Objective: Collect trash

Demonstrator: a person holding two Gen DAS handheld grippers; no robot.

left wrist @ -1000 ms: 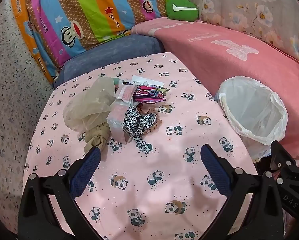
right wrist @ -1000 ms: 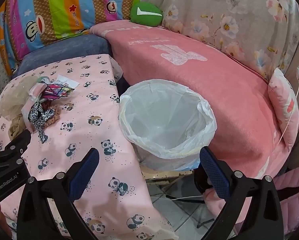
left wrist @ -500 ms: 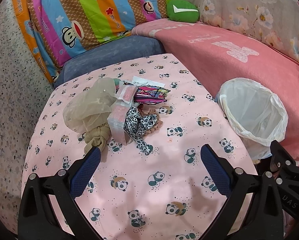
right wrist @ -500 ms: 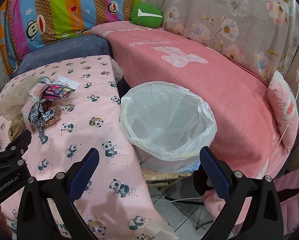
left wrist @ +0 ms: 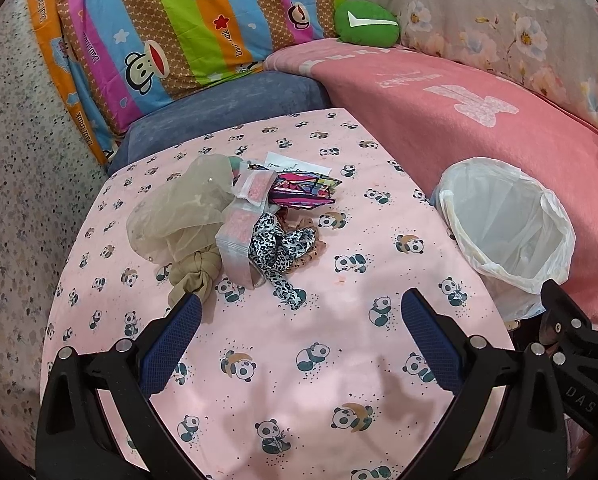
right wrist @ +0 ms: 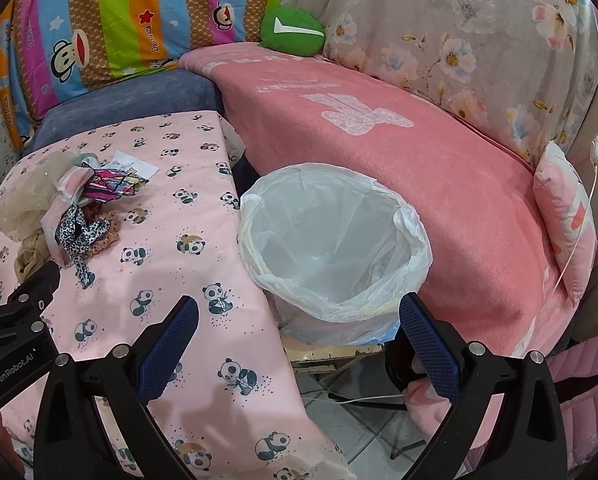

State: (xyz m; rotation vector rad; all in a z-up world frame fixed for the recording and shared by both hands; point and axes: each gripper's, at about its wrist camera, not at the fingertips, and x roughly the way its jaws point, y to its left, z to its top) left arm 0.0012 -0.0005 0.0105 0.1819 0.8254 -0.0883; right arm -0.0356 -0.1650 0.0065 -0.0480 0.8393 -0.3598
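Note:
A heap of trash lies on the panda-print table (left wrist: 299, 360): a beige knotted plastic bag (left wrist: 179, 216), a pink-and-clear packet (left wrist: 237, 232), a leopard-print strip (left wrist: 277, 246), a colourful wrapper (left wrist: 303, 188) and a white paper slip (left wrist: 291, 162). My left gripper (left wrist: 301, 312) hovers open just short of the heap, nothing between its blue pads. To the right stands a bin with a white liner (right wrist: 331, 240). My right gripper (right wrist: 299, 316) is open above the bin's near rim, holding nothing. The heap (right wrist: 75, 216) shows at left in the right wrist view.
A pink blanket covers the sofa (right wrist: 439, 184) behind the bin. A striped monkey-print cushion (left wrist: 171, 32) and a green cushion (left wrist: 367, 22) lie at the back. A blue seat (left wrist: 227, 108) borders the table's far edge. Tiled floor and cables (right wrist: 363, 404) show below the bin.
Both views have shifted slightly: the heap and the bin sit a little lower and nearer in the frames. Nothing has been taken hold of; both grippers stay open.

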